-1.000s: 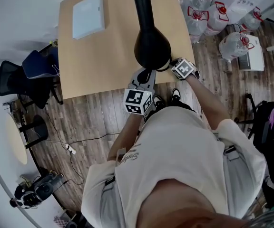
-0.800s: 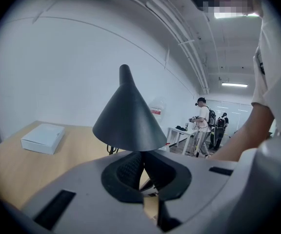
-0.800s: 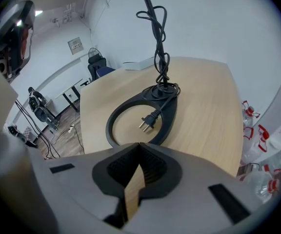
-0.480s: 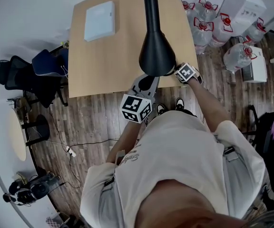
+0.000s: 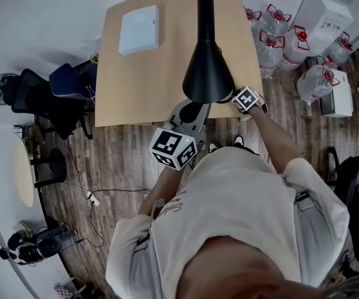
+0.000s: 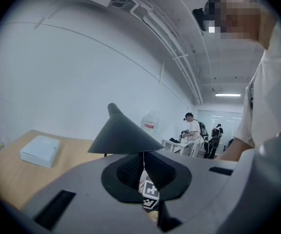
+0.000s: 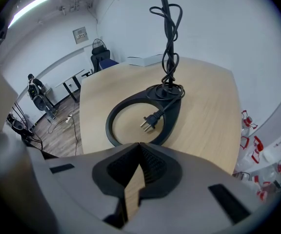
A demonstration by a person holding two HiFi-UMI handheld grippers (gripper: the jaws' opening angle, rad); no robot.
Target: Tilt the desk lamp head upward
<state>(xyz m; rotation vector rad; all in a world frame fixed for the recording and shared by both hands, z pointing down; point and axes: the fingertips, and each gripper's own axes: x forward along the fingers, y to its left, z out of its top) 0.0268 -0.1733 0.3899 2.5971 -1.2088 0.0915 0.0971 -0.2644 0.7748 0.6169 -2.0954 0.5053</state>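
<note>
Desk lamp head [image 5: 207, 73]: in the head view it is a black cone at centre frame, over the near edge of the surface [image 5: 136, 86], with its neck running to the top of the frame.
Change, head view: a second ago I saw it as a squat round bulb. Now it reads as a long cone, so its pitch looks shifted, though my camera moved too.
Left claw [image 5: 192, 112]: just below the shade's rim, with its marker cube lower and further left than before.
Right claw [image 5: 232, 96]: tucked at the rim's lower right. I can't confirm contact.
Left gripper view: the left claw [image 6: 142, 165] is clenched on nothing. The lamp head [image 6: 123, 133] sits above it at mid-frame, clear of the pads, and a white box [image 6: 40, 150] lies at left.
Right gripper view: the right claw [image 7: 139, 147] is clenched and empty, looking down at the ring base [image 7: 112, 126], the plug [image 7: 148, 122] inside it and the cord [image 7: 169, 57] wound up the stem. The head is out of this view.
Meaning: I judge the tilt is being made by nudging rather than gripping, and it is probably well along.
</note>
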